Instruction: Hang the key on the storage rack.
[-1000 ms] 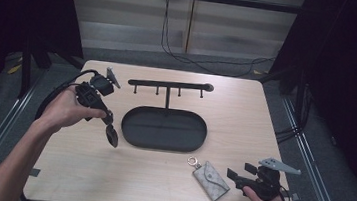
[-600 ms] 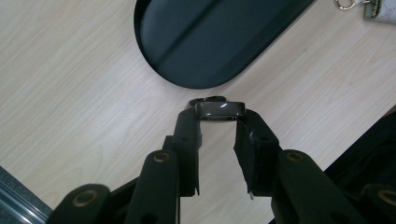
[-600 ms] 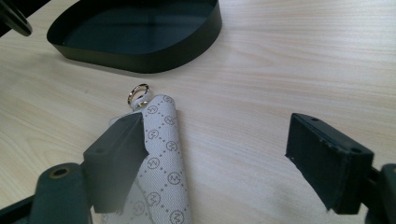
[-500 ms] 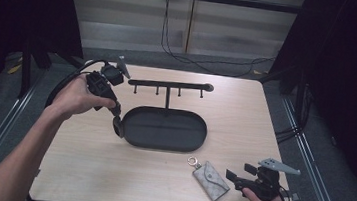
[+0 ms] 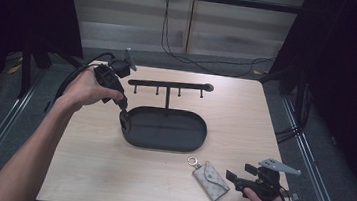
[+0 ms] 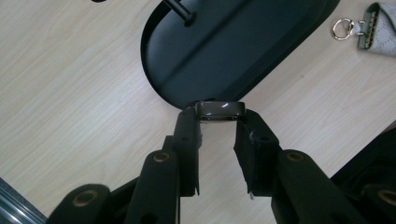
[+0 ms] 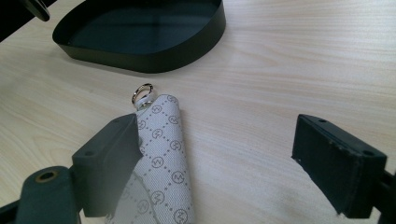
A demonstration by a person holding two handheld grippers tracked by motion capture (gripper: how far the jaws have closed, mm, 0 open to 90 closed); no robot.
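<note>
Resting nearest me, my right gripper (image 5: 236, 179) has just been opening; its jaws stand spread, the one patterned key pouch (image 5: 211, 180) lying flat beside one jaw, released. Farther off, my left gripper (image 6: 218, 122) pinches one dark ring (image 6: 219, 110) at the single oval tray's (image 5: 197, 140) rim, I judge for dropping in. Four pegs hang from one rack (image 5: 169, 85).

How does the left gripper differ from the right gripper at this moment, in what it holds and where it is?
The left gripper is shut on a dark ring, while the right gripper stands open, its jaws having just been opening, with the patterned key pouch lying by one jaw. The left gripper hangs at the edge of the black oval tray; the right gripper sits low at the table's near corner. Both have black jaws.
</note>
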